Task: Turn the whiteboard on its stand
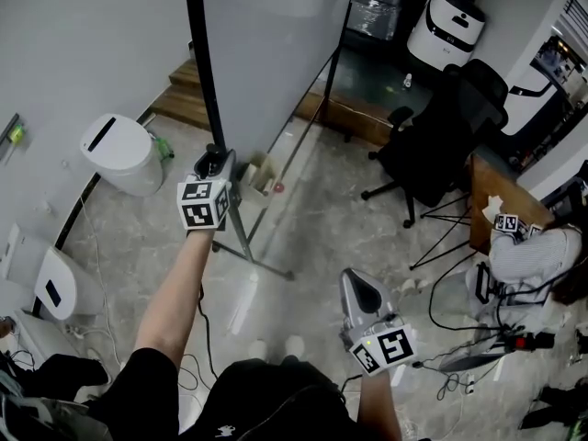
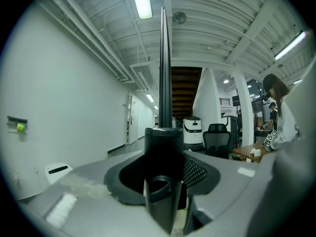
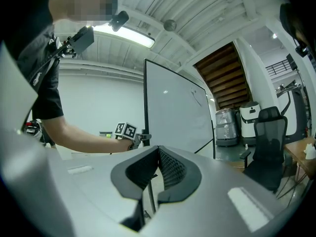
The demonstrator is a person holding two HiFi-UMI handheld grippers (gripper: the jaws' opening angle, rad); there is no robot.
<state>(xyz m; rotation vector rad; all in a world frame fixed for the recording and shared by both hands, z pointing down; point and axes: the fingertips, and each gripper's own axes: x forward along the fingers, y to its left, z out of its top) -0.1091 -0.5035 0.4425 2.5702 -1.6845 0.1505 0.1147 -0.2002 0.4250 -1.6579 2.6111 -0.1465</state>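
Observation:
The whiteboard (image 1: 266, 53) stands upright on its wheeled stand (image 1: 246, 246), its pale face turned to the right. Its black side frame (image 1: 197, 62) runs down to my left gripper (image 1: 213, 163), which is shut on that frame at about waist height. In the left gripper view the black frame (image 2: 163, 73) rises straight up from between the jaws (image 2: 165, 181). My right gripper (image 1: 354, 283) hangs low at the front right, apart from the board, shut with nothing in it. The right gripper view shows the whiteboard (image 3: 173, 117) and my left gripper (image 3: 140, 138) at its edge.
A white bin (image 1: 119, 154) stands by the wall at left. A black office chair (image 1: 441, 136), a wooden desk (image 1: 501, 200) and a seated person (image 1: 533, 255) are to the right. Cables (image 1: 459, 320) lie on the floor there. A white machine (image 1: 446, 26) stands at the back.

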